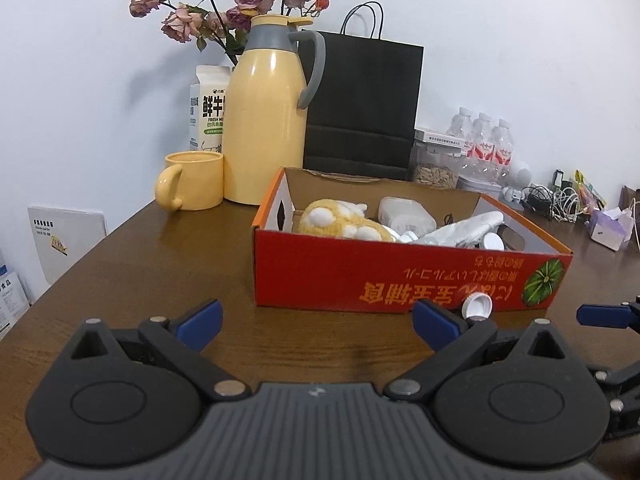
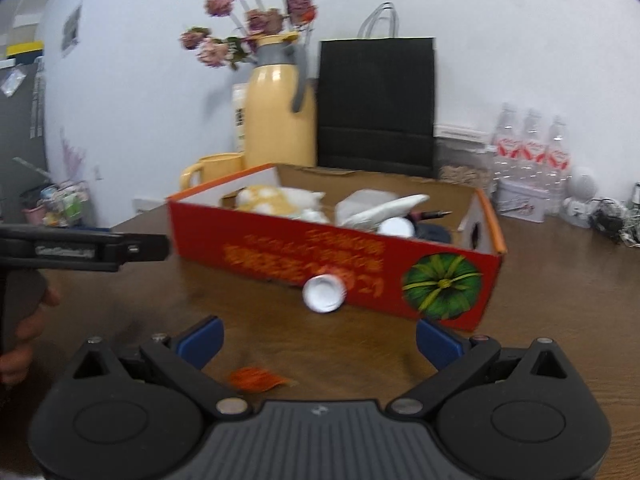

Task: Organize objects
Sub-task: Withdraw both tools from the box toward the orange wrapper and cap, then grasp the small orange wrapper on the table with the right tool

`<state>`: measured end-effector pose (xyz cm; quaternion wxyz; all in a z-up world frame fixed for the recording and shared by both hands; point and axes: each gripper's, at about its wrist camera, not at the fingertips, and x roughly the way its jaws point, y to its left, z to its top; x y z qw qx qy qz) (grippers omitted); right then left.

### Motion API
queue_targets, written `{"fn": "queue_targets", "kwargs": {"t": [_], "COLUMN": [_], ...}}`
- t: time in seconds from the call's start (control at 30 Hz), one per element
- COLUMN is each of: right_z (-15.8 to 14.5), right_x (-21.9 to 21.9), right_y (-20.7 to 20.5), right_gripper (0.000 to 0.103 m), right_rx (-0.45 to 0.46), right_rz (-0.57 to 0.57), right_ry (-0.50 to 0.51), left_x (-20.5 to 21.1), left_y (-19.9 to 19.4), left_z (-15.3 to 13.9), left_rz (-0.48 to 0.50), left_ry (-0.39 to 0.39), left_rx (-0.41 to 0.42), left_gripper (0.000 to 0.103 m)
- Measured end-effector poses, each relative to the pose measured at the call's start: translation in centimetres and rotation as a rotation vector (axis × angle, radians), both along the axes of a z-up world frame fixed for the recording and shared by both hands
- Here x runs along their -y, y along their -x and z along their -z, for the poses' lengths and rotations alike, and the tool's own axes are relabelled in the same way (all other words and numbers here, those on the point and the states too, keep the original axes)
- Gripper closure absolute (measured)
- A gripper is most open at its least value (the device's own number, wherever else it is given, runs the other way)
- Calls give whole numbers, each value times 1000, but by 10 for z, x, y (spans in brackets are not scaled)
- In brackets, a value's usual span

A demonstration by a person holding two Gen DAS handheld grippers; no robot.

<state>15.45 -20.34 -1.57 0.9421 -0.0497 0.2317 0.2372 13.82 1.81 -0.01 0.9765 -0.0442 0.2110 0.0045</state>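
A red cardboard box [image 1: 400, 272] stands on the brown table and also shows in the right wrist view [image 2: 280, 248]. It holds a yellow plush toy [image 1: 340, 220], a white container [image 1: 404, 212], a silver-white pouch [image 1: 464, 230] and other small items. A small white bottle [image 2: 324, 292] lies on the table against the box's front; it shows in the left wrist view [image 1: 476, 306]. An orange scrap [image 2: 258, 378] lies just before my right gripper [image 2: 318, 340]. My left gripper [image 1: 316, 324] is open and empty, short of the box. My right gripper is open and empty too.
At the back stand a yellow thermos jug [image 1: 266, 120], a yellow mug [image 1: 192, 180], a milk carton [image 1: 208, 108], dried roses [image 1: 224, 4], a black paper bag [image 1: 360, 104], a nut jar [image 1: 436, 160] and water bottles [image 1: 484, 140]. Cables and a tissue box [image 1: 610, 228] lie far right.
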Motion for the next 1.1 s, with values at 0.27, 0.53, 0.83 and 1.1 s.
{"fn": "queue_targets", "kwargs": {"t": [0.27, 0.53, 0.83, 1.1], "right_z": [8, 14, 11, 10], "right_x": [-14, -18, -18, -18], "right_y": [9, 2, 4, 3], "right_gripper": [12, 31, 65, 76], "right_rx": [-118, -184, -174, -163], "right_rz": [-65, -35, -47, -49], "right_ry": [24, 13, 6, -3], "left_x": [-1, -1, 1, 1], "left_y": [10, 12, 11, 10], "left_z": [1, 1, 1, 2], "left_rz": [21, 31, 35, 31], "left_ry": [2, 5, 3, -2], "left_rx": [10, 12, 11, 5], "left_gripper": [0, 0, 0, 0]}}
